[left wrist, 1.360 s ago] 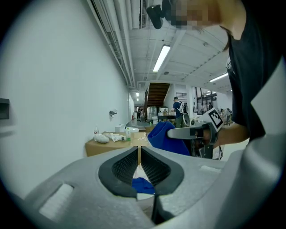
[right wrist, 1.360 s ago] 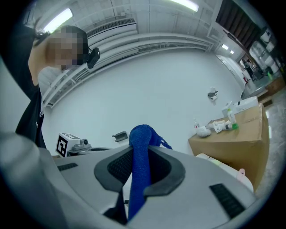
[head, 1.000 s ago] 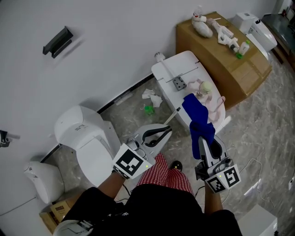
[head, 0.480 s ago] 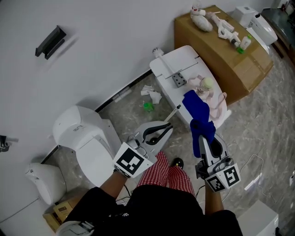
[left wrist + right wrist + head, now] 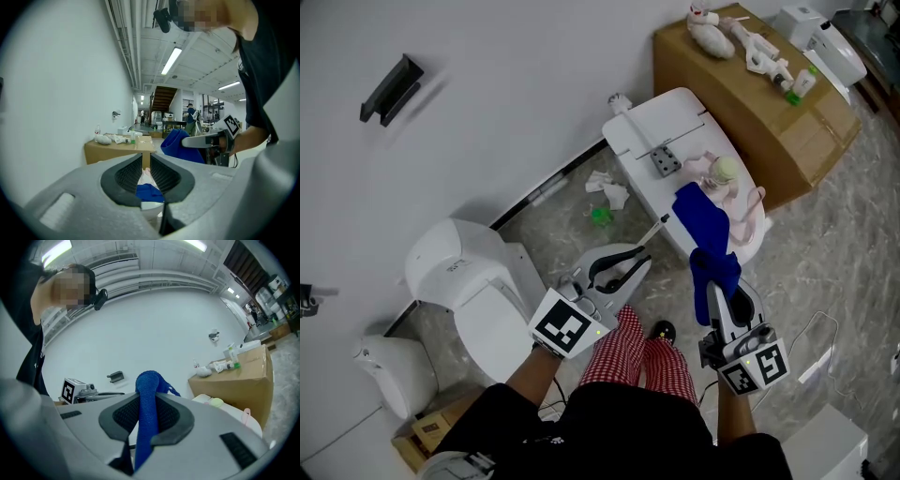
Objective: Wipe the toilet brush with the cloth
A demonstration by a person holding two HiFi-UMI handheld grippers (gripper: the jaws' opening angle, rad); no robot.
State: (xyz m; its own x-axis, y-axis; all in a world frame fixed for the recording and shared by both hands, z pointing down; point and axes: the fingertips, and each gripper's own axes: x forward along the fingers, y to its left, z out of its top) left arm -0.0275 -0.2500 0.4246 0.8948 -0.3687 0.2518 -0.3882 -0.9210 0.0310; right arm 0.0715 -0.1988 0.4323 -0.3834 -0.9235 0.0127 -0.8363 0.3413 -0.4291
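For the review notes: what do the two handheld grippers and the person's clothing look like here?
Both the left gripper and the right gripper have pale grey moulded bodies, black ribbed jaw pads and black-and-white square markers at the rear. The person wears a black short-sleeved top and red-and-white checked legwear.
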